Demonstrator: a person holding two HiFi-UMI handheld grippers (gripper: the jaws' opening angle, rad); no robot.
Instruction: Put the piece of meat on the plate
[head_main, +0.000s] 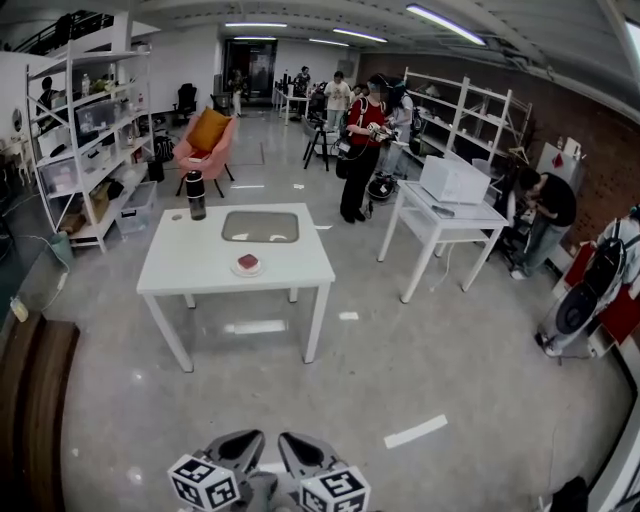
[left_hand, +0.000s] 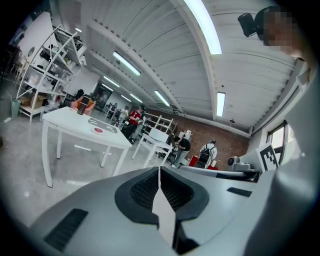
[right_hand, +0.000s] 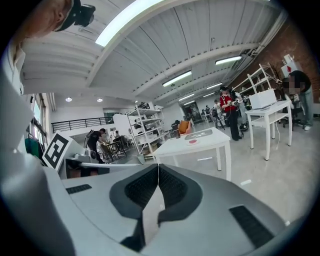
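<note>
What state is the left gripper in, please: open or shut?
Shut: on the left gripper the black pads meet along a thin seam, nothing between them.

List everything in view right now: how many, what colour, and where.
table: one, white, room centre
plate: one, small, pale, table's near side
piece of meat: one, red, on the plate
bottle: one, dark, table's far left corner
tray: one, grey, table's far side
second table: one, white, right, bearing a white box
armchair: one, pink, behind the table
shelving: white, both side walls
people: several, background
left gripper: one, grey, shut, empty
right gripper: one, grey, shut, empty
</note>
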